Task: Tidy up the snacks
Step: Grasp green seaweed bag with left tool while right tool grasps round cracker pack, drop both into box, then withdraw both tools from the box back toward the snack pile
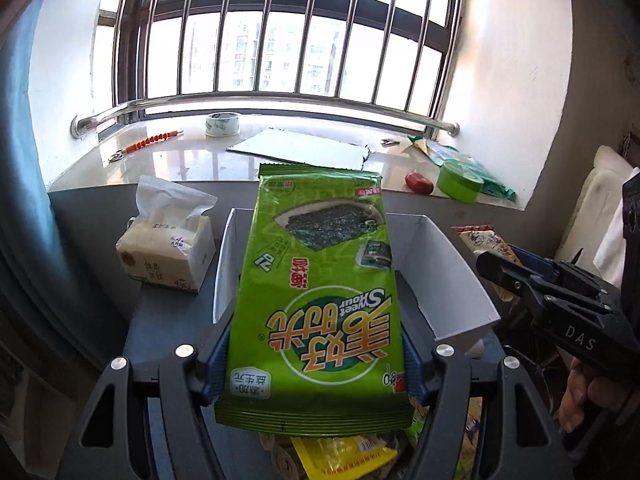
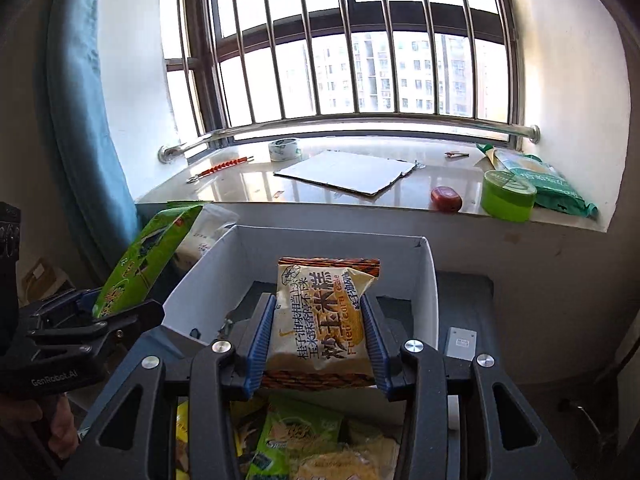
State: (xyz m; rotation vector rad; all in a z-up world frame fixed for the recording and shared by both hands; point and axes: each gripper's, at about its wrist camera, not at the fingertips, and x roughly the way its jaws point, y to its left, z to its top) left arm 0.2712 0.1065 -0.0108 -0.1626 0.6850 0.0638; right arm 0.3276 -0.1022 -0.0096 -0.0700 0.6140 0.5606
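Observation:
My left gripper (image 1: 316, 344) is shut on a green seaweed snack packet (image 1: 316, 292) and holds it in the air in front of the white open box (image 1: 452, 276). The same packet (image 2: 148, 256) shows at the left of the right wrist view, left of the box (image 2: 430, 280). My right gripper (image 2: 318, 334) is shut on a cream fried corn cake packet (image 2: 320, 316) and holds it over the near end of the box. The right gripper (image 1: 520, 276) also appears at the right of the left wrist view. Several loose snack packets (image 2: 304, 440) lie below both grippers.
A tissue pack (image 1: 168, 244) stands left of the box on the grey table. The windowsill behind holds a tape roll (image 2: 284, 149), a cardboard sheet (image 2: 344, 176), a red object (image 2: 446, 199), a green round tin (image 2: 507, 196) and green bags (image 2: 548, 184). A white remote (image 2: 460, 344) lies right of the box.

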